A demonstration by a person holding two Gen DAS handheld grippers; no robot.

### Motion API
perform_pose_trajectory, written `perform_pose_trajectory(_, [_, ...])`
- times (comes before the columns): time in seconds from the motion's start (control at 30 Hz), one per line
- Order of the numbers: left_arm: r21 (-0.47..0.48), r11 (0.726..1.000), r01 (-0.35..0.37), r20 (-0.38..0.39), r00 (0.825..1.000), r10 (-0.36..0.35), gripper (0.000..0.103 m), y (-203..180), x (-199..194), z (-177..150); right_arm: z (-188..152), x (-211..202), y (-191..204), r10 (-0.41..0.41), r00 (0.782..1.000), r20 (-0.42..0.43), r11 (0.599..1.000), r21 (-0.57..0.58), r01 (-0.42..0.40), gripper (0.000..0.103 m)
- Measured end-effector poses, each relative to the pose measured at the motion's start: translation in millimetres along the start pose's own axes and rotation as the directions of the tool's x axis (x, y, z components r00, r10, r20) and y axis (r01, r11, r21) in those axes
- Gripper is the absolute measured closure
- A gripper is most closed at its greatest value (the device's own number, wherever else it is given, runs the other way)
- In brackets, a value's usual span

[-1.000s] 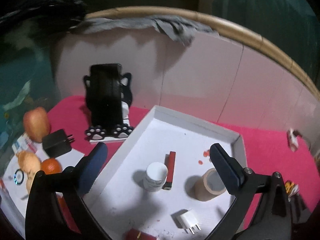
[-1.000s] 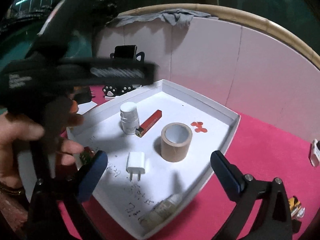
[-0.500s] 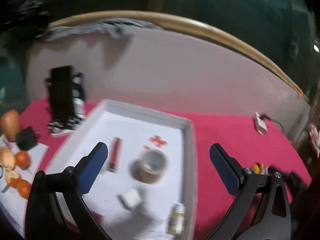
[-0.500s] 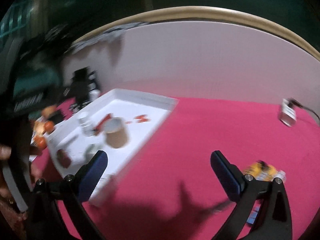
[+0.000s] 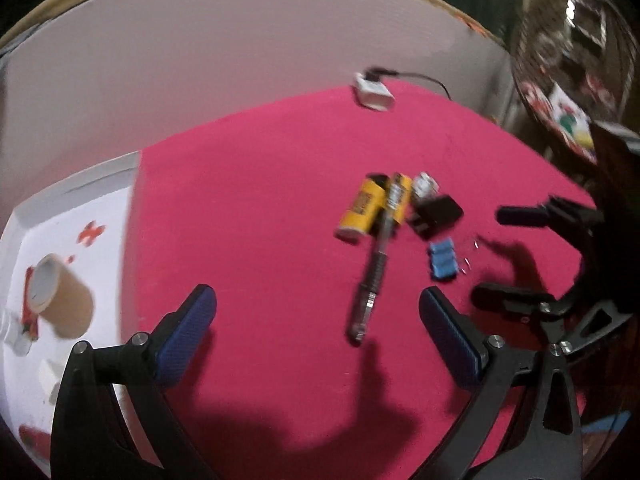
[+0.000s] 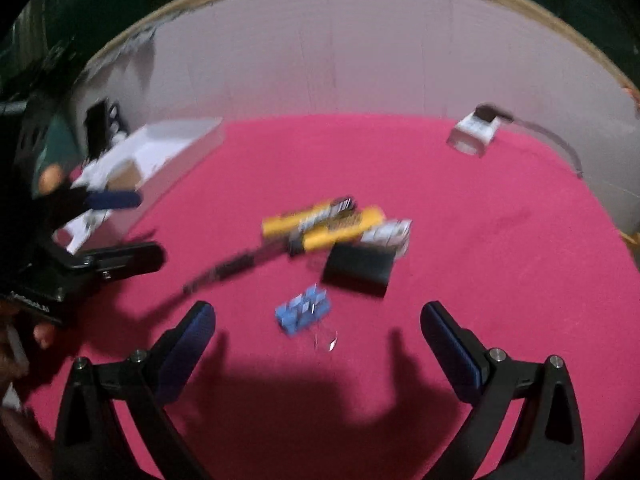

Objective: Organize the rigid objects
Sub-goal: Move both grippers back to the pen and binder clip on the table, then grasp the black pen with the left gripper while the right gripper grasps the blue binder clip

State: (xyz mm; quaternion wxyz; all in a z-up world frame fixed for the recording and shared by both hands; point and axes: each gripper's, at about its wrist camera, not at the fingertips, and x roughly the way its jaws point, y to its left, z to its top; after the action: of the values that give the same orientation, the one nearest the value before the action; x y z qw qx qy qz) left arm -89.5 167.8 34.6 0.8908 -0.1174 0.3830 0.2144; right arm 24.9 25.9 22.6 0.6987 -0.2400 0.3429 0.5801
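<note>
A small pile lies on the red cloth: two yellow tubes [image 5: 359,209] [image 6: 320,220], a dark pen [image 5: 371,276] [image 6: 236,267], a black clip [image 5: 436,214] [image 6: 356,269] and a blue staple block [image 5: 442,261] [image 6: 304,312]. In the left wrist view, my left gripper [image 5: 316,320] is open and empty, just short of the pen's tip. From its own camera, my right gripper [image 6: 318,324] is also open and empty, close in front of the blue block. Each gripper shows in the other's view: the right gripper [image 5: 514,256] and the left gripper [image 6: 134,230]. Both images are blurred.
A white tray [image 5: 100,178] [image 6: 180,148] sits at the left with a brown tape roll [image 5: 60,300] and small items in it. A white adapter with a cable [image 5: 374,94] [image 6: 474,132] lies near the white back wall. A hand [image 6: 40,334] holds the left tool.
Both grippers have swung right, away from the tray and over to the pile on the red cloth. Both stayed open and empty.
</note>
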Motion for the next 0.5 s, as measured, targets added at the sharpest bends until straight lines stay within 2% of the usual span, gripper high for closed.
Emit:
perform_pose_trajectory(0.07, [0.026, 1.000, 0.006, -0.020, 1.000, -0.005, 0.005, -5.4, 6.8, 0.3, 0.7, 7.7, -2.6, 0.022, 0.999, -0.024, 1.000, -0.018, -0.022, 0.004])
perform_pose_trajectory(0.13, [0.043, 0.999, 0.005, -0.031, 1.000, -0.003, 0.005, -5.9, 11.8, -0.7, 1.4, 13.3, -3.0, 0.044, 0.998, -0.040, 0.998, -0.040, -0.046, 0.028])
perform_pose_trajectory(0.2, [0.054, 0.999, 0.003, -0.044, 0.999, 0.000, 0.011, -5.7, 17.1, -0.3, 3.5, 20.2, 1.3, 0.068, 0.996, -0.062, 0.995, -0.067, -0.073, 0.035])
perform_pose_trajectory(0.27, [0.057, 0.998, 0.001, -0.059, 0.998, 0.002, 0.015, -4.9, 22.0, 0.9, 6.8, 24.8, 4.5, 0.074, 0.995, -0.068, 0.992, -0.097, -0.080, 0.035])
perform_pose_trajectory(0.33, [0.063, 0.998, 0.003, -0.065, 0.998, 0.002, 0.015, -4.6, 24.5, 1.2, 11.4, 26.6, 9.4, 0.103, 0.992, -0.074, 0.985, -0.130, -0.112, 0.047])
perform_pose_trajectory(0.4, [0.076, 0.997, 0.006, -0.070, 0.998, 0.000, 0.015, -5.7, 26.4, 1.0, 11.5, 29.0, 14.3, 0.100, 0.992, -0.079, 0.980, -0.163, -0.112, 0.049])
perform_pose_trajectory(0.47, [0.087, 0.996, 0.009, -0.074, 0.997, -0.003, 0.015, -6.8, 25.4, -0.8, 9.6, 27.5, 16.3, 0.063, 0.995, -0.082, 0.977, -0.199, -0.078, 0.059])
perform_pose_trajectory(0.5, [0.095, 0.995, 0.014, -0.077, 0.997, -0.007, 0.015, -8.9, 26.2, -0.7, 9.1, 26.2, 14.0, 0.065, 0.994, -0.083, 0.977, -0.197, -0.080, 0.069])
